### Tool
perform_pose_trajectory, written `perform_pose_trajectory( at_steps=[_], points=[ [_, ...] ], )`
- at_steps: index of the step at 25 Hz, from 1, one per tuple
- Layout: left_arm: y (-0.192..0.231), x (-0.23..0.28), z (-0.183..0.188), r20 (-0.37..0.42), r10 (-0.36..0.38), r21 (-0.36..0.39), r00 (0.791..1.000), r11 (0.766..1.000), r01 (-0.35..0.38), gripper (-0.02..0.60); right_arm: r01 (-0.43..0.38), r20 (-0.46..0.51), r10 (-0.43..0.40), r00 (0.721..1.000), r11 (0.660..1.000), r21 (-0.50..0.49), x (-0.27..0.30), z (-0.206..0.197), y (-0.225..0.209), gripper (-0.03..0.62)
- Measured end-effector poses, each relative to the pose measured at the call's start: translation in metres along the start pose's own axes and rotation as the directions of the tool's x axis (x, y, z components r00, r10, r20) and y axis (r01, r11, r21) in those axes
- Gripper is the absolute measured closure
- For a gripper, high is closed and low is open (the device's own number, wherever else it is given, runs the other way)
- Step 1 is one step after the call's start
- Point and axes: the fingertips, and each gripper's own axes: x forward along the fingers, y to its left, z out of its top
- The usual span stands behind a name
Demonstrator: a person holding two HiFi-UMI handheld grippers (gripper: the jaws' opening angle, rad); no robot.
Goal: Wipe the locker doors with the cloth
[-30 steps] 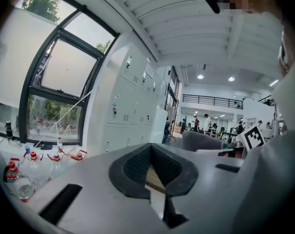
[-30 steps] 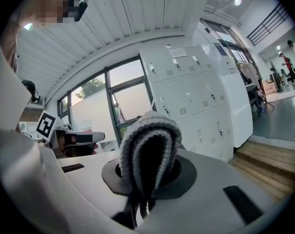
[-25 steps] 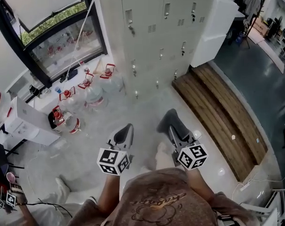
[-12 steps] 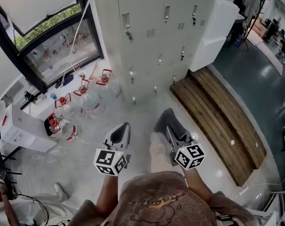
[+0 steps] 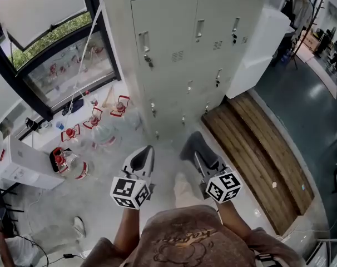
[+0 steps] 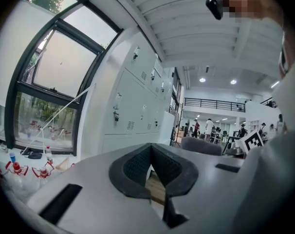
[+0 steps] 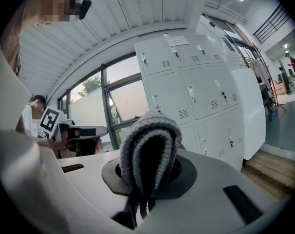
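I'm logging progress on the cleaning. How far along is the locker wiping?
Done: the cloth is picked up, folded in the shut right hand-held gripper. In hand: the person stands before the lockers, cloth apart from the doors; the left hand-held gripper is shut, empty. Left: apparently all the wiping.

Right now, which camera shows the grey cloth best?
The right gripper view: the folded cloth fills its centre, clamped in the right gripper. The head view shows a dark bundle; the left gripper view, a grey edge.

Black-framed window [image 5: 51,43] left; wooden platform [image 5: 263,149] right; pale floor [image 5: 102,204].
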Motion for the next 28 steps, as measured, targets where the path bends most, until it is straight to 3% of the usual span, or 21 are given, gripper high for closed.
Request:
perform_pose_trajectory(
  at_steps=[14,19,24,28],
  points=[
    [0.045,0.130,0.057,0.039,0.069,-0.003,0.997,0.998,-0.069,0.580,-0.104,-0.009,0.103,0.995,0.992,-0.077,0.110,0.078,-0.084,0.559],
    [0.054,0.163,0.067,0.047,0.103,0.003,0.994,0.995,-0.103,0.580,-0.150,-0.024,0.148,0.989,0.985,-0.083,0.141,0.086,-0.104,0.559],
    [0.063,0.171,0.069,0.055,0.129,-0.055,0.990,0.991,-0.126,0.580,-0.203,-0.056,0.199,0.978,0.974,-0.097,0.166,0.084,-0.109,0.559],
    [0.071,0.173,0.071,0.041,0.148,-0.023,0.988,0.989,-0.147,0.580,-0.228,-0.069,0.222,0.973,0.968,-0.106,0.179,0.082,-0.103,0.559]
  ],
)
